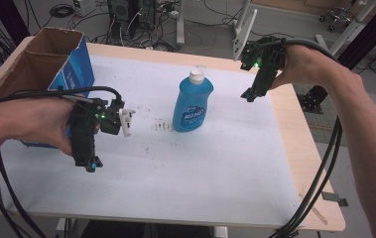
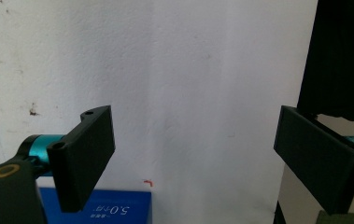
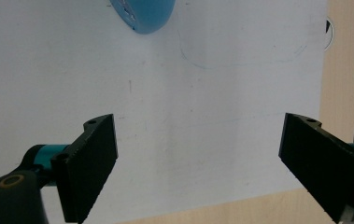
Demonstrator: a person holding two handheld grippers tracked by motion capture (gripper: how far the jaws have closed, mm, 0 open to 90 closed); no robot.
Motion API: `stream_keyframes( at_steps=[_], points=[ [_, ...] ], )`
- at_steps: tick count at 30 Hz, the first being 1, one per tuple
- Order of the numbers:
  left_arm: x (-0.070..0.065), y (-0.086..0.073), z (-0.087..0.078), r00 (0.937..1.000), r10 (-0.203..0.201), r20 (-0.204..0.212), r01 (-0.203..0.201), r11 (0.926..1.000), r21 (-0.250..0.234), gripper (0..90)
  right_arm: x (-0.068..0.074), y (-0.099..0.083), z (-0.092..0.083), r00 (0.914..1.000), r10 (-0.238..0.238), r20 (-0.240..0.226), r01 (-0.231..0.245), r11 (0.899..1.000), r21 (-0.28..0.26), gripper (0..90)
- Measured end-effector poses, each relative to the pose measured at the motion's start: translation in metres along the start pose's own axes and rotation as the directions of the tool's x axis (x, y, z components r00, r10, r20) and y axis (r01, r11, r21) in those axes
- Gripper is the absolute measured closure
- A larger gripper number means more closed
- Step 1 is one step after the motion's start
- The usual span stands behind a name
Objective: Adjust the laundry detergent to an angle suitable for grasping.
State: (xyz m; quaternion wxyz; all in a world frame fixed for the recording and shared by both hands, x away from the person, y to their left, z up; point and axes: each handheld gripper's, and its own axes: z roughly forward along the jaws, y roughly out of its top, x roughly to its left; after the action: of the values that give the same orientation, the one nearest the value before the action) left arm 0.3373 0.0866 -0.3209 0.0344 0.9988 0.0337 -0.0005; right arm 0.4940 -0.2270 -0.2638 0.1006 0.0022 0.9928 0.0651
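Note:
A blue dish-soap bottle [image 1: 192,104] with a white cap stands upright near the middle of the white sheet [image 1: 175,168]; its rounded base [image 3: 142,14] peeks in at the top of the right gripper view. My left gripper [image 1: 90,163] hangs over the sheet's left side, pointing down, jaws wide apart with nothing between them [image 2: 194,163]. My right gripper [image 1: 251,95] is held above the sheet's right edge, to the right of the bottle, also open and empty [image 3: 198,163].
An open cardboard box [image 1: 41,74] with blue printed sides sits at the table's left rear, close behind my left hand; its blue side [image 2: 95,207] is under the left jaw. Wooden table edge [image 1: 299,148] runs along the right. Cables trail from both grippers.

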Motion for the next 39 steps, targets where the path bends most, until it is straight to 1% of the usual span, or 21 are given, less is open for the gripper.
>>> stream_keyframes(
  at_steps=[2, 5, 6, 7, 10, 13, 14, 15, 16, 19, 20, 21, 24, 29, 30, 31, 33, 34, 37, 38, 39],
  points=[
    [0.0, 0.0, -0.001, 0.9998, -0.013, -0.019, 0.012, 0.9998, -0.016, 12.5, 0.001, 0.001, -0.001, 1.0, -0.004, 0.003, 0.004, 1.0, 0.004, 11.0],
    [0.005, -0.001, -0.003, 0.9972, -0.051, -0.054, 0.047, 0.996, -0.075, 12.5, 0.002, 0.0, -0.002, 1.0, -0.003, 0.009, 0.003, 1.0, 0.002, 11.0],
    [0.007, -0.001, -0.003, 0.9951, -0.079, -0.059, 0.072, 0.9909, -0.114, 12.5, 0.002, 0.0, -0.003, 1.0, 0.002, 0.009, -0.002, 1.0, -0.002, 11.0],
    [0.009, -0.001, -0.003, 0.9941, -0.089, -0.061, 0.08, 0.9878, -0.134, 12.5, 0.002, 0.0, -0.003, 0.9999, 0.004, 0.01, -0.004, 1.0, -0.002, 11.0],
    [0.016, 0.0, -0.001, 0.9854, -0.154, -0.072, 0.135, 0.9662, -0.22, 12.4, 0.002, -0.001, -0.003, 0.9999, 0.005, 0.013, -0.005, 1.0, 0.004, 11.0],
    [0.016, 0.0, -0.001, 0.9854, -0.154, -0.072, 0.135, 0.9662, -0.22, 12.4, 0.002, -0.002, -0.003, 0.9999, 0.004, 0.014, -0.004, 1.0, 0.004, 11.0],
    [0.024, 0.005, 0.003, 0.9723, -0.225, -0.064, 0.198, 0.9366, -0.289, 12.4, 0.002, -0.003, -0.004, 0.9999, 0.005, 0.015, -0.005, 1.0, 0.007, 11.0],
    [0.024, 0.005, 0.003, 0.9723, -0.225, -0.064, 0.198, 0.9366, -0.289, 12.4, 0.002, -0.003, -0.004, 0.9999, 0.005, 0.015, -0.005, 1.0, 0.007, 11.0],
    [0.028, 0.009, 0.005, 0.9645, -0.259, -0.053, 0.228, 0.9177, -0.325, 12.4, 0.002, -0.003, -0.004, 0.9999, 0.005, 0.014, -0.005, 1.0, 0.006, 11.0],
    [0.036, 0.014, 0.009, 0.9491, -0.312, -0.044, 0.274, 0.8863, -0.373, 12.4, 0.003, -0.003, -0.005, 0.9998, 0.009, 0.016, -0.009, 1.0, 0.006, 11.0],
    [0.039, 0.016, 0.011, 0.9423, -0.332, -0.04, 0.291, 0.8723, -0.393, 12.4, 0.003, -0.003, -0.005, 0.9998, 0.011, 0.019, -0.011, 1.0, 0.008, 11.0],
    [0.042, 0.019, 0.013, 0.9299, -0.366, -0.035, 0.317, 0.8468, -0.427, 12.4, 0.004, -0.002, -0.005, 0.9998, 0.008, 0.019, -0.009, 1.0, 0.004, 11.0],
    [0.049, 0.025, 0.016, 0.9127, -0.408, -0.018, 0.351, 0.805, -0.478, 12.4, 0.005, -0.001, -0.007, 0.9998, 0.0, 0.02, 0.001, 1.0, -0.004, 11.0],
    [0.059, 0.04, 0.023, 0.8931, -0.449, -0.029, 0.361, 0.7537, -0.549, 12.4, 0.007, -0.001, -0.008, 0.9996, -0.003, 0.029, 0.003, 1.0, 0.0, 11.0],
    [0.059, 0.04, 0.023, 0.8931, -0.449, -0.029, 0.361, 0.7537, -0.549, 12.4, 0.007, -0.001, -0.008, 0.9996, -0.003, 0.029, 0.003, 1.0, 0.0, 11.0],
    [0.062, 0.045, 0.025, 0.884, -0.467, -0.025, 0.367, 0.7263, -0.581, 12.4, 0.007, -0.001, -0.008, 0.9996, -0.001, 0.028, 0.001, 1.0, 0.002, 11.0],
    [0.062, 0.045, 0.025, 0.884, -0.467, -0.025, 0.367, 0.7263, -0.581, 12.4, 0.008, -0.001, -0.008, 0.9995, -0.003, 0.03, 0.003, 1.0, 0.003, 11.0],
    [0.068, 0.052, 0.029, 0.8716, -0.489, -0.032, 0.371, 0.7013, -0.609, 12.4, 0.009, -0.001, -0.009, 0.9995, -0.007, 0.03, 0.007, 1.0, 0.003, 11.0],
    [0.072, 0.059, 0.033, 0.8615, -0.506, -0.036, 0.368, 0.6721, -0.642, 12.4, 0.01, -0.001, -0.01, 0.9994, -0.004, 0.035, 0.004, 1.0, 0.002, 11.0],
    [0.074, 0.06, 0.035, 0.8616, -0.507, -0.03, 0.371, 0.6679, -0.645, 12.4, 0.01, -0.001, -0.011, 0.9993, -0.005, 0.036, 0.006, 1.0, -0.002, 11.0],
    [0.075, 0.062, 0.037, 0.8605, -0.509, -0.021, 0.373, 0.6571, -0.655, 12.4, 0.011, -0.001, -0.011, 0.9994, -0.001, 0.035, 0.001, 1.0, -0.001, 11.0]
  ],
)
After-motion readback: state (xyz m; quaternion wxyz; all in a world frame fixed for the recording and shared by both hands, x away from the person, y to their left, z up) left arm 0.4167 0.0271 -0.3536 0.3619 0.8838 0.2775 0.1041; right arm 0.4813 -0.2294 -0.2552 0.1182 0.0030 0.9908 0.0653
